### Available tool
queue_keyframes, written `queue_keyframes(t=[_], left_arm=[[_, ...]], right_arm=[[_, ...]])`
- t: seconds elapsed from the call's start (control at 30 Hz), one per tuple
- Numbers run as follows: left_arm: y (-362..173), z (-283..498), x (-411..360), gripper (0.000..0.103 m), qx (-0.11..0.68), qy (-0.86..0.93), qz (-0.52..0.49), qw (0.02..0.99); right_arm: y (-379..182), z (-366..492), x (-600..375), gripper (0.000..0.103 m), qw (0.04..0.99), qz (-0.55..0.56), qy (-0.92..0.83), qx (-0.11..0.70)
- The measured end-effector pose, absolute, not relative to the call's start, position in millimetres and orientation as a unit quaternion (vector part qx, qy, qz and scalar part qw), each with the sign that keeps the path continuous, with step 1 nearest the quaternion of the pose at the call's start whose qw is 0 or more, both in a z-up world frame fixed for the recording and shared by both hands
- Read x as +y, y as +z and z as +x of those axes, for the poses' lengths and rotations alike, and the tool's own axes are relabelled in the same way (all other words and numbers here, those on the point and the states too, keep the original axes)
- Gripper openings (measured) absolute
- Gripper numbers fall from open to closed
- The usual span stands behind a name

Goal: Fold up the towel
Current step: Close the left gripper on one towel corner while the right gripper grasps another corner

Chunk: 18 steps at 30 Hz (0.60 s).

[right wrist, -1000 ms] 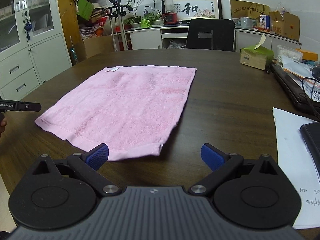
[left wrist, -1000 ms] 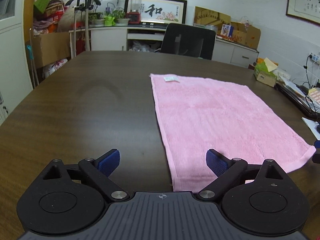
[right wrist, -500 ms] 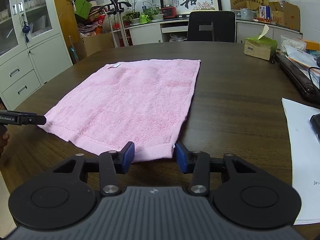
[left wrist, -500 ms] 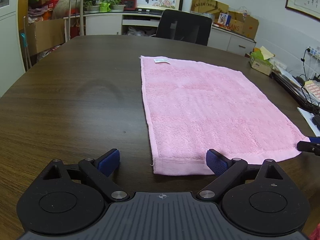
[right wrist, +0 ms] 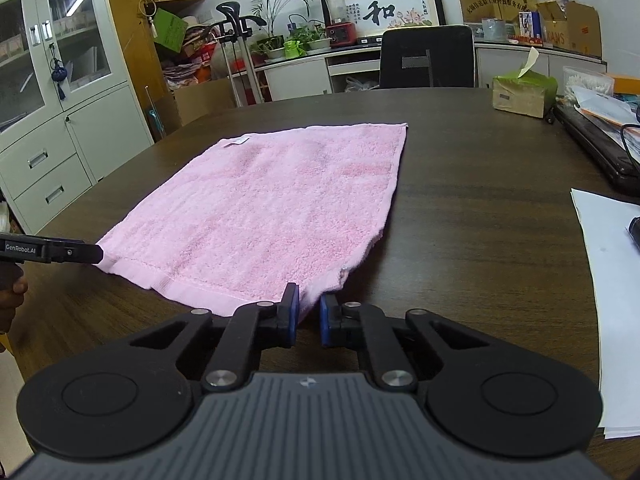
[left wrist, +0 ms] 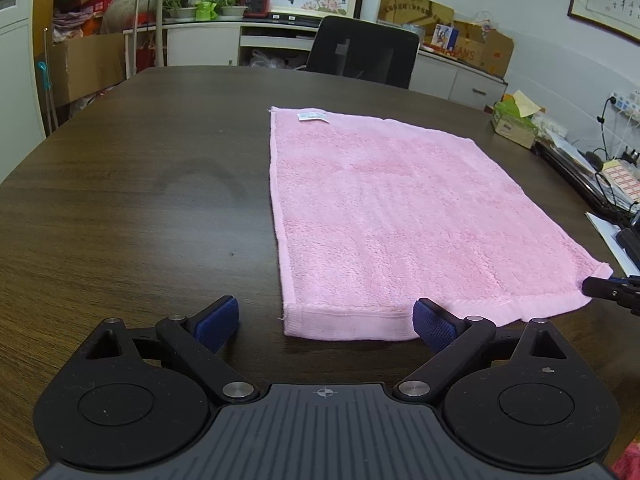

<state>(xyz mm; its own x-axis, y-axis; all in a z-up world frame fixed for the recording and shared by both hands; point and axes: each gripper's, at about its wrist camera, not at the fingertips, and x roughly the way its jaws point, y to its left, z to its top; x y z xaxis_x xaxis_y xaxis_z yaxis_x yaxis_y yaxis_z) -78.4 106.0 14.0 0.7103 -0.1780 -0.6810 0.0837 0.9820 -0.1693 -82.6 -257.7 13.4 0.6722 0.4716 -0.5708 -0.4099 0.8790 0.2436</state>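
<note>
While the right gripper (right wrist: 308, 316) has its blue pads pinched nearly together on the near right corner of the pink towel (right wrist: 276, 208), the left gripper (left wrist: 326, 318) is spread wide, with nothing between its pads yet. From the left wrist view, the towel's near left corner sits low in the middle of the frame, right between the two open pads. I think the step now is to grab that corner too. To do it well, the left pads should slide a bit farther in, so they bite the thick hem and not just the tip, then squeeze. I cannot tell how much cloth the right pads really hold, since the corner hides between them.

Going outward, the towel lies flat on the dark table (left wrist: 132, 216), filling the middle of both frames. Its white tag (left wrist: 314, 116) is at the far left corner, toward the top. Above the far edge there is bare table to fold toward. At the right side of the right wrist view lie white papers (right wrist: 604, 280) and a tissue box (right wrist: 522, 94), so stay away from there.
</note>
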Motion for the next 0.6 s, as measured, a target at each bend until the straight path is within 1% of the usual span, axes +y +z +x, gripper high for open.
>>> queue_keyframes(t=[0.03, 0.17, 0.2, 0.27, 0.3, 0.33, 0.37, 0.43, 0.47, 0.53, 0.57, 0.6], left_arm=[[14.3, -78.0, 103.6, 0.091, 0.374, -0.070, -0.063, 0.922], [15.2, -75.5, 94.2, 0.077, 0.375, -0.059, -0.055, 0.924], [15.5, -74.9, 93.1, 0.074, 0.375, -0.054, -0.053, 0.924], [16.0, -73.8, 91.0, 0.061, 0.376, -0.045, -0.051, 0.924], [16.4, -73.3, 91.2, 0.058, 0.377, -0.041, -0.050, 0.924], [16.8, -72.8, 91.4, 0.049, 0.378, -0.036, -0.050, 0.924], [17.1, -72.3, 91.7, 0.036, 0.378, -0.033, -0.049, 0.924], [17.5, -71.1, 93.6, 0.030, 0.380, -0.028, -0.051, 0.923], [17.5, -70.2, 94.3, 0.023, 0.381, -0.025, -0.050, 0.923], [17.8, -68.4, 95.4, 0.017, 0.383, -0.019, -0.052, 0.922], [17.9, -67.6, 95.7, 0.010, 0.384, -0.017, -0.054, 0.922], [18.0, -66.8, 95.6, 0.009, 0.384, -0.017, -0.055, 0.922]], right_arm=[[12.8, -82.2, -257.7, 0.011, 0.913, 0.048, 0.241, 0.325], [12.3, -81.3, -257.4, 0.011, 0.914, 0.051, 0.238, 0.325], [12.2, -80.9, -256.7, 0.012, 0.914, 0.049, 0.237, 0.324], [12.1, -80.5, -255.8, 0.012, 0.915, 0.047, 0.236, 0.323], [12.2, -80.2, -255.7, 0.012, 0.915, 0.048, 0.236, 0.323], [12.4, -79.8, -256.2, 0.012, 0.915, 0.050, 0.237, 0.323], [12.6, -79.4, -256.7, 0.012, 0.914, 0.052, 0.237, 0.324], [12.5, -78.7, -257.7, 0.012, 0.914, 0.054, 0.238, 0.325], [12.4, -78.4, -258.1, 0.012, 0.913, 0.055, 0.238, 0.325], [12.4, -78.0, -258.6, 0.012, 0.913, 0.058, 0.239, 0.325], [12.6, -78.2, -258.7, 0.012, 0.913, 0.058, 0.239, 0.325], [12.8, -78.4, -258.9, 0.012, 0.914, 0.059, 0.239, 0.324]])
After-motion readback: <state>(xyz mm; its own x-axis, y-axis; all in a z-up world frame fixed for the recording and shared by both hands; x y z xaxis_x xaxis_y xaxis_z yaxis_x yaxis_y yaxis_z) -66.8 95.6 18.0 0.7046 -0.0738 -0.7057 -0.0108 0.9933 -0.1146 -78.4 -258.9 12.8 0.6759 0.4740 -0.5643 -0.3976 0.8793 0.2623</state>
